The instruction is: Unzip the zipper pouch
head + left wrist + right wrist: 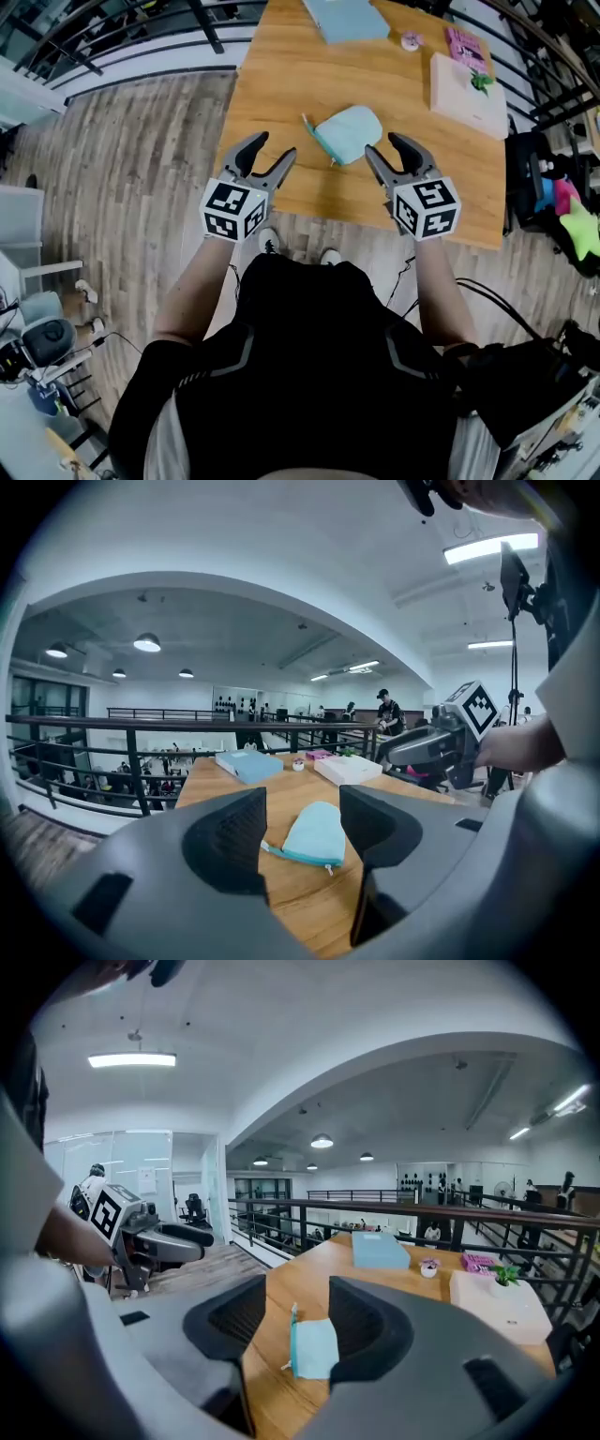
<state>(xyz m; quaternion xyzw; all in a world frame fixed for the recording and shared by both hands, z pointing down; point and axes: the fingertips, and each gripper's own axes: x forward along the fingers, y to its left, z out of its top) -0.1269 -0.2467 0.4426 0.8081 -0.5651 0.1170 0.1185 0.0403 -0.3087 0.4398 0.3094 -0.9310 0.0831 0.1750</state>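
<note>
A light teal zipper pouch (349,133) lies flat on the wooden table (281,84), its zip edge facing left and toward me, with a small pull tab (333,161) at the near end. My left gripper (275,147) hovers open just left of the pouch, near the table's front edge. My right gripper (382,145) is open just right of it. Neither touches the pouch. In the left gripper view the pouch (314,834) shows between and beyond the jaws of the left gripper (302,808). In the right gripper view the pouch (314,1349) lies ahead of the right gripper (295,1302).
A light blue box (347,19) lies at the table's far end. At the right are a pale pink box (466,94) with a small green plant (481,81), a little pot (411,40) and a pink item (466,45). Railings (141,37) run beyond the table.
</note>
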